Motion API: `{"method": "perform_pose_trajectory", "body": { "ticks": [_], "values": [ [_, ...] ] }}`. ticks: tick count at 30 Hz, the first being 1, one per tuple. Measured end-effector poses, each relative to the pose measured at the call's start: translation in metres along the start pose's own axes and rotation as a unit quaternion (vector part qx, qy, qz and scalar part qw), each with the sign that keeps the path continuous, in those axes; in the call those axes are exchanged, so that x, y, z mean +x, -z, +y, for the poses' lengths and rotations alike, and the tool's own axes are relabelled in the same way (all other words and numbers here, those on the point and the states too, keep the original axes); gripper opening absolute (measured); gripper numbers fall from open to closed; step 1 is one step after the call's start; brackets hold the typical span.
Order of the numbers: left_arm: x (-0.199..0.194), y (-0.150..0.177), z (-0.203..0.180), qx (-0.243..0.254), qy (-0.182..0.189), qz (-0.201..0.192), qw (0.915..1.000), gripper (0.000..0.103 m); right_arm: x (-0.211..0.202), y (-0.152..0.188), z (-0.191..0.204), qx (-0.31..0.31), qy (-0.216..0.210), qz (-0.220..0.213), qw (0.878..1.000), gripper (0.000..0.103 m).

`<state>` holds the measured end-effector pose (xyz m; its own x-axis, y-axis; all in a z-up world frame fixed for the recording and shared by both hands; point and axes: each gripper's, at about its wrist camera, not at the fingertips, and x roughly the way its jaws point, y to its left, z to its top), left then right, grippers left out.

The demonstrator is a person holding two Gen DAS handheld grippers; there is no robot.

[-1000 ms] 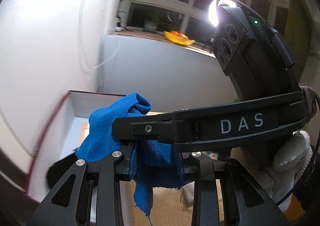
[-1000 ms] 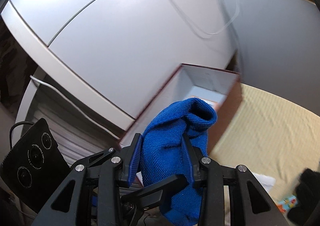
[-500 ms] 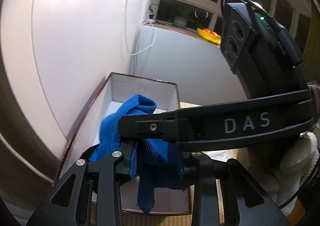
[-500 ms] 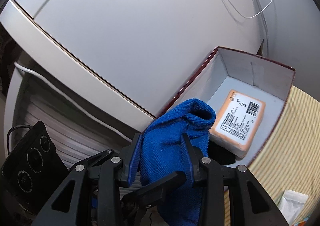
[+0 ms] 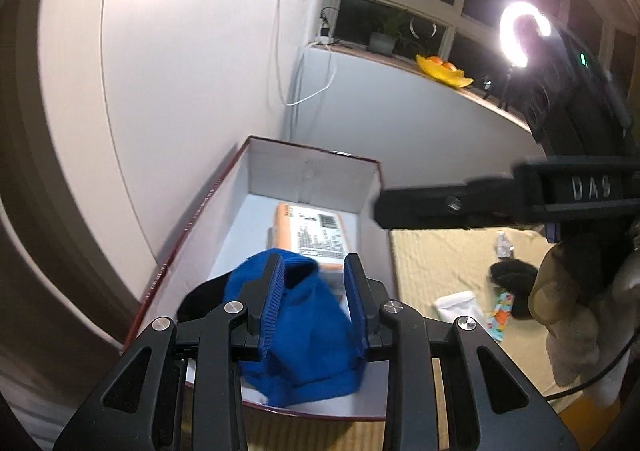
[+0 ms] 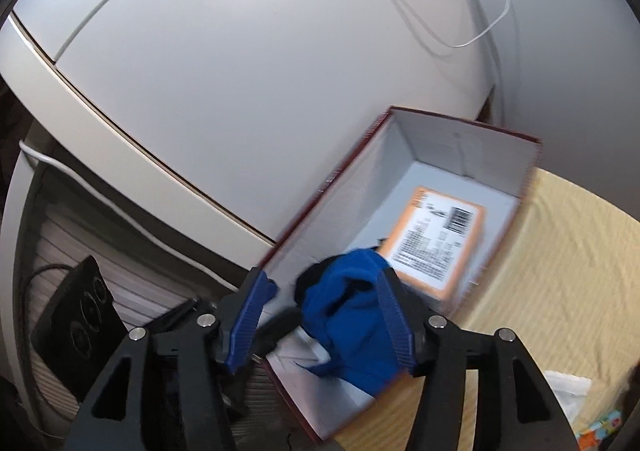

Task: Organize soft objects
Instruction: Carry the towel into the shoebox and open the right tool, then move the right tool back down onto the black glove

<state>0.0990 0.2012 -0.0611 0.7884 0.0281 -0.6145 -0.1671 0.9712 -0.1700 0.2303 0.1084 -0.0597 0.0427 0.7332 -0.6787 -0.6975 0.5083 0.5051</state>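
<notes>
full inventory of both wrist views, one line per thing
box: 1, dark red outside, white inside, on mat by the wall
blue cloth: 1, over the box's near end
orange packet: 1, white label, in box
black item: 1, in box under cloth
mat: 1, yellow, under box
white packet: 1, on mat
yellow bowl: 1, on windowsill
left hand-held gripper: 1, black, shut on blue cloth
right hand-held gripper: 1, black, jaws opening, cloth between them
gloved hand: 1, pale

Left tool (image 5: 314, 301) angled downward, jaws narrow; right tool (image 6: 320, 325) likewise angled downward, jaws opening.
</notes>
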Motion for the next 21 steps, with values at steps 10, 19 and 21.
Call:
{"method": "perform_pose_trajectory", "body": {
  "ticks": [10, 19, 21],
  "values": [
    [-0.011, 0.016, -0.057, 0.03, 0.081, 0.008, 0.9963, 0.031, -0.105, 0.061, -0.055, 0.027, 0.065, -0.048, 0.996, 0.058],
    [-0.005, 0.038, -0.117, 0.061, 0.146, 0.035, 0.9868, 0.031, -0.223, 0.142, -0.115, 0.115, 0.102, -0.145, 0.978, 0.058],
    [-0.002, 0.042, -0.128, 0.067, 0.155, 0.042, 0.9847, 0.035, -0.252, 0.165, -0.126, 0.119, 0.125, -0.176, 0.969, 0.06]
  ]
}}
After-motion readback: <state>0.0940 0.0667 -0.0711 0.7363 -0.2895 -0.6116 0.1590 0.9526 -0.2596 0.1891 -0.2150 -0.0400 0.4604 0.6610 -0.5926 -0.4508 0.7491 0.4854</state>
